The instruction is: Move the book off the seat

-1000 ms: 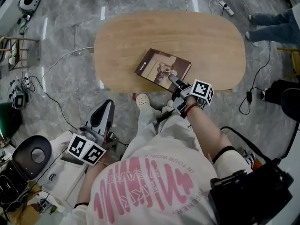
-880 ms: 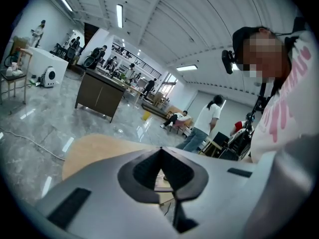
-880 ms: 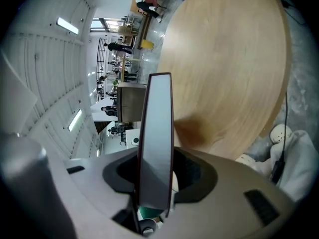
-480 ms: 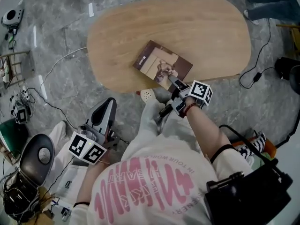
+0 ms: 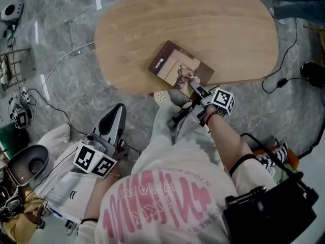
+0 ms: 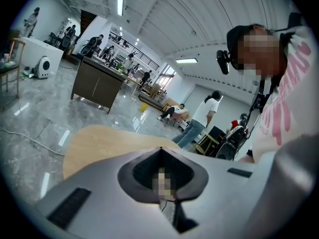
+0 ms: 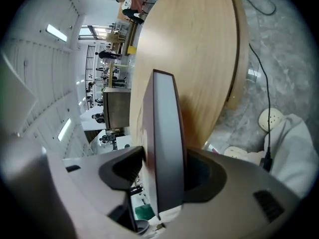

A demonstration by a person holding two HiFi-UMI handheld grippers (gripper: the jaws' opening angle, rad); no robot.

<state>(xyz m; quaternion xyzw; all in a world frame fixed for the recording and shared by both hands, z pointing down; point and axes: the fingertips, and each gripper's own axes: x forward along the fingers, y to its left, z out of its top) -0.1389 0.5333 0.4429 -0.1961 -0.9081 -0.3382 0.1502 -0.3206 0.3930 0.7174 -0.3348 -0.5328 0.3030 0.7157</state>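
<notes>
A brown book lies on the oval wooden table, close to its near edge. My right gripper is at the book's near corner, one finger above the cover and the other below the table edge. In the right gripper view the book stands edge-on between the jaws of the right gripper. These jaws have just been opening, and a thin gap shows beside the left pad. My left gripper hangs low at the left over the floor. In its own view the left gripper is shut and empty.
A white seat with papers and a grey round stool stand at the lower left. Cables run over the grey floor. Another person's legs are at the top right. A black bag sits at the lower right.
The right gripper has sunk a little at the book's near corner, and the book now rests flat on the table. The left gripper has barely shifted.
</notes>
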